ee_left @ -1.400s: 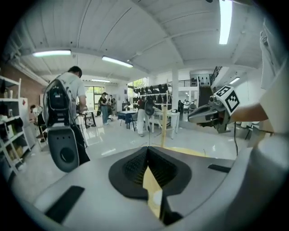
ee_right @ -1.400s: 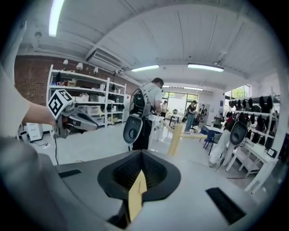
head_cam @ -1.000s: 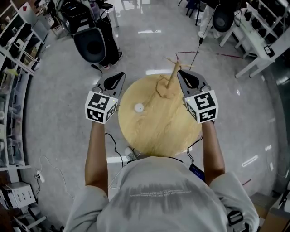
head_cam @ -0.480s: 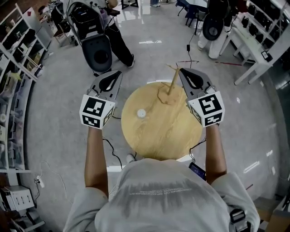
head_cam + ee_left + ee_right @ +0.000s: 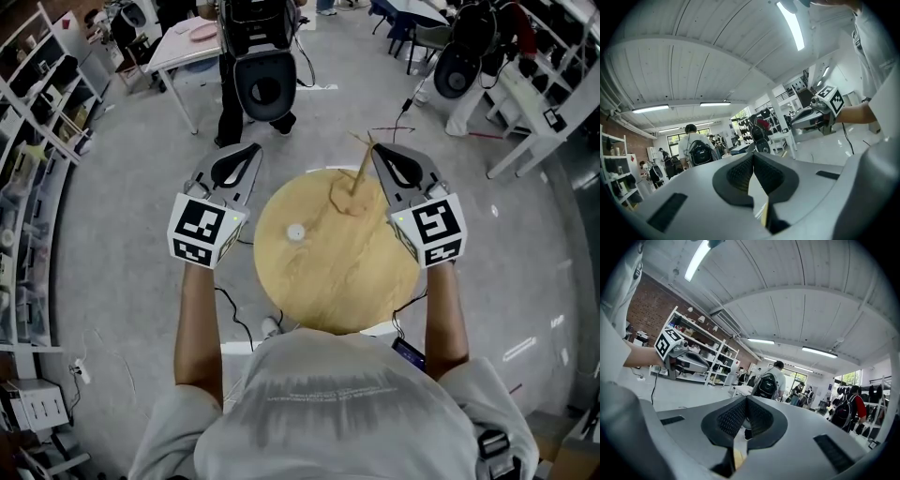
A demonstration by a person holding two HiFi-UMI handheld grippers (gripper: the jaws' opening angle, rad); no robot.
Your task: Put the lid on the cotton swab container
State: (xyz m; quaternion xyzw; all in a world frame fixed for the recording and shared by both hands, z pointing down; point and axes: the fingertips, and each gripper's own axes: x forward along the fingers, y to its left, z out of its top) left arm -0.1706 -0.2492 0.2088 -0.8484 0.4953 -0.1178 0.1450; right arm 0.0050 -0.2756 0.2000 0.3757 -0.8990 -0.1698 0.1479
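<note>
A round wooden table (image 5: 337, 267) stands in front of me in the head view. On its left half lies a small white round piece (image 5: 296, 232). At its far edge sits a clear, faintly outlined container (image 5: 345, 194) with a thin wooden stick (image 5: 361, 167) rising from it. My left gripper (image 5: 249, 151) hangs off the table's left edge, shut and empty. My right gripper (image 5: 377, 149) is by the far right edge, close beside the stick, shut with nothing in it. Both gripper views look out level across the room, with the left gripper (image 5: 753, 158) and the right gripper (image 5: 746, 401) showing pads pressed together.
A person with a black backpack (image 5: 263, 86) stands just beyond the table. Shelving (image 5: 37, 122) lines the left side, and white tables (image 5: 534, 103) stand at the right. A small table (image 5: 187, 49) is at the back left. Cables (image 5: 234, 314) trail on the floor near the table's base.
The person with the backpack has walked from back left toward the middle. Both grippers stay shut on either side of the table, barely shifted.
</note>
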